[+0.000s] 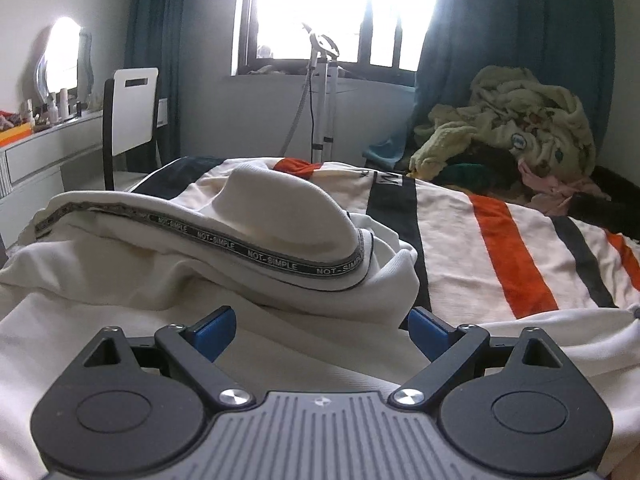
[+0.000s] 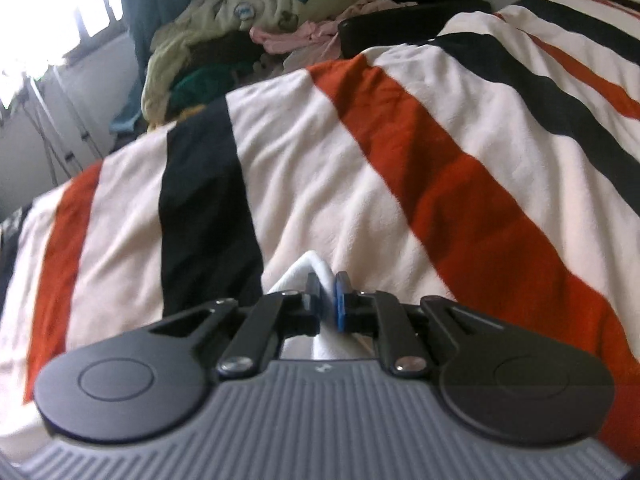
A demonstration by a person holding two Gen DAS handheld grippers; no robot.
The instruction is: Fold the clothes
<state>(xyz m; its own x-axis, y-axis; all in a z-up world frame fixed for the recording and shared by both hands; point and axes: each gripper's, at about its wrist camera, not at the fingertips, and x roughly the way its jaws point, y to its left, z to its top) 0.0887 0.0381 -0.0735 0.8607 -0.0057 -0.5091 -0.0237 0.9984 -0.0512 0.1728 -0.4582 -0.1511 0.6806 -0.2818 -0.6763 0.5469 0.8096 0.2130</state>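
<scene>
Left tongs (image 1: 322, 330) gape empty over the cream garment (image 1: 224, 240) (laundry heap (image 1: 516, 128) behind); right tongs (image 2: 329, 294) pinch white cloth (image 2: 306, 270).

Two low wrist views across the striped blanket (image 1: 500, 240) — shared laundry heap (image 2: 256, 12) beyond.

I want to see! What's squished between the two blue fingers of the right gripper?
A fold of white cloth sits pinched between the right gripper's fingers, seen in the right wrist view. It pokes up over the striped blanket.
</scene>
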